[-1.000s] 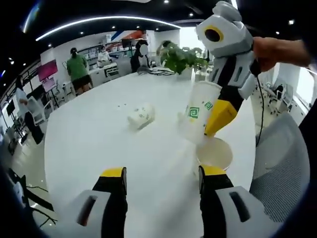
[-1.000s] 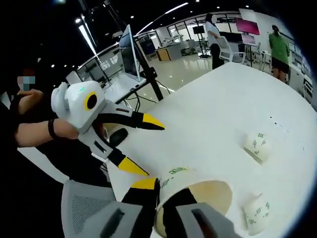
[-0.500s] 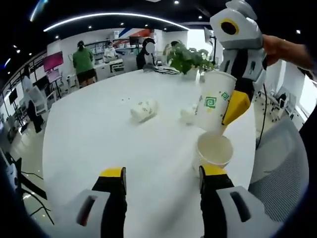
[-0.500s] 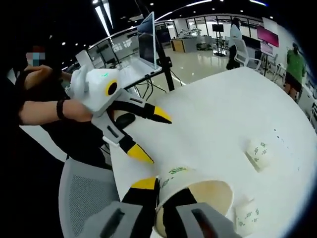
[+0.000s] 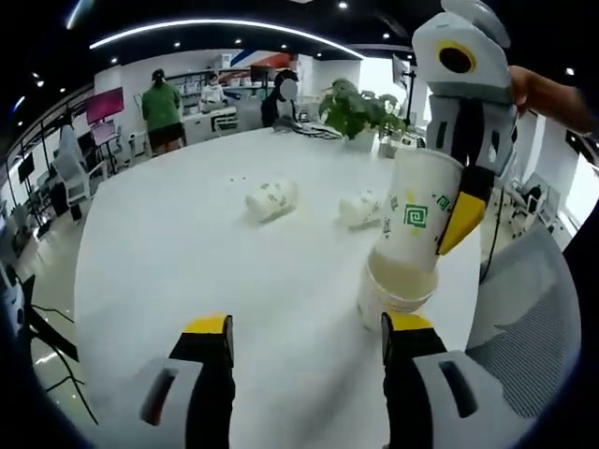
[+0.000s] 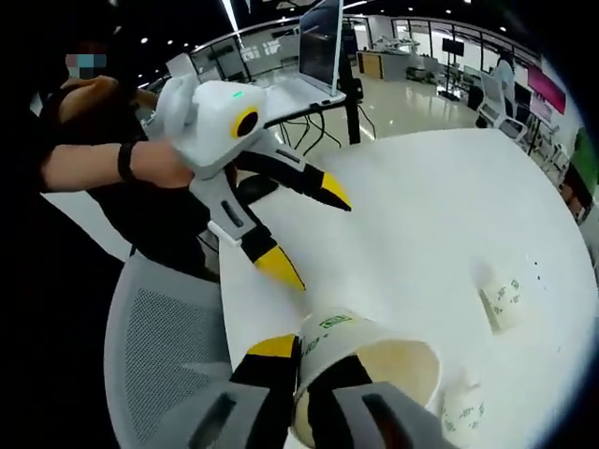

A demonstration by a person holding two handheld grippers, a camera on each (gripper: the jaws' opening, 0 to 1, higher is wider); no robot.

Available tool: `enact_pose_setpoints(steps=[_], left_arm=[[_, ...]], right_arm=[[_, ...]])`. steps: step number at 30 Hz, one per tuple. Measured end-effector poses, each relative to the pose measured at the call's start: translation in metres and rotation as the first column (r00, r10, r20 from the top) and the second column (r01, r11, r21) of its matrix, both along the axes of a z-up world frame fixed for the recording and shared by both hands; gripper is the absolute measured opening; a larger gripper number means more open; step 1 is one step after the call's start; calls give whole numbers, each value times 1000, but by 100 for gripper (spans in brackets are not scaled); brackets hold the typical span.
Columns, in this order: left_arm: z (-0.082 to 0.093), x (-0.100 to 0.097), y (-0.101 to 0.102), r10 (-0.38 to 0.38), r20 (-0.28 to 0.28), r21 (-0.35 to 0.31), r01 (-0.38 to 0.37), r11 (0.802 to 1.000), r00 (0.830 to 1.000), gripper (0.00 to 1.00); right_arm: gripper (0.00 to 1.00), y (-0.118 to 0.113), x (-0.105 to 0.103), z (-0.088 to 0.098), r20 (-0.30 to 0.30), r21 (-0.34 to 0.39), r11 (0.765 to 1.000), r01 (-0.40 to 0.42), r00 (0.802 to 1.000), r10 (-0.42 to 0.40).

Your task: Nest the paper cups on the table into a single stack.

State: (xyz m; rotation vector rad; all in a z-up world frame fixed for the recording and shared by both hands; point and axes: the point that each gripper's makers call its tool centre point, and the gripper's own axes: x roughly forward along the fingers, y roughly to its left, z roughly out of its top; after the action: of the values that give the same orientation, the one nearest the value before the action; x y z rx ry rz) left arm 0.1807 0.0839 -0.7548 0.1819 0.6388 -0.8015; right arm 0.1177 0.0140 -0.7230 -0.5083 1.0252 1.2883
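In the left gripper view my right gripper (image 5: 449, 223) comes in from the upper right, shut on the rim of a white paper cup with a green logo (image 5: 415, 220). That cup's base sits in the mouth of an upright cup (image 5: 388, 297) on the white table (image 5: 187, 253). Two more cups (image 5: 271, 198) (image 5: 363, 208) lie on their sides farther back. My left gripper (image 5: 307, 327) stands open just before the upright cup, holding nothing. In the right gripper view my right gripper (image 6: 307, 360) pinches the held cup (image 6: 374, 374), and the left gripper (image 6: 309, 232) is open beside it.
A grey mesh chair (image 5: 524, 290) (image 6: 159, 346) stands at the table's near edge. A potted plant (image 5: 356, 108) is at the far side. The lying cups (image 6: 504, 301) (image 6: 463, 407) rest on the table beyond the held cup. A laptop on a stand (image 6: 323, 47) and people are farther off.
My right gripper has brought the held cup down and upright, from tilted above the table cup to its base inside that cup's mouth. The left gripper stays open.
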Motion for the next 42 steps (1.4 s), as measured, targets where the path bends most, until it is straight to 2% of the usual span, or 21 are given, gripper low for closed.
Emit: enact_pose_setpoints(steps=[8, 12, 21, 32, 42], left_arm=[[-4, -3, 5, 13, -7, -3, -13, 1000, 1000, 63], [-6, -2, 6, 15, -8, -5, -15, 1000, 1000, 63], [-4, -6, 7, 19, -8, -6, -19, 1000, 1000, 62], [-2, -8, 8, 23, -8, -7, -23, 1000, 1000, 62], [-2, -7, 10, 21, -7, -4, -21, 1000, 1000, 62]], right_arm=[[0, 1, -6, -13, -4, -61, 997, -50, 999, 50], [0, 0, -2, -22, 3, -96, 994, -58, 998, 58], [0, 0, -6, -29, 5, -125, 991, -56, 998, 57], [2, 0, 1, -37, 12, -134, 990, -49, 999, 51], [6, 0, -3, -37, 19, -131, 990, -42, 999, 45]])
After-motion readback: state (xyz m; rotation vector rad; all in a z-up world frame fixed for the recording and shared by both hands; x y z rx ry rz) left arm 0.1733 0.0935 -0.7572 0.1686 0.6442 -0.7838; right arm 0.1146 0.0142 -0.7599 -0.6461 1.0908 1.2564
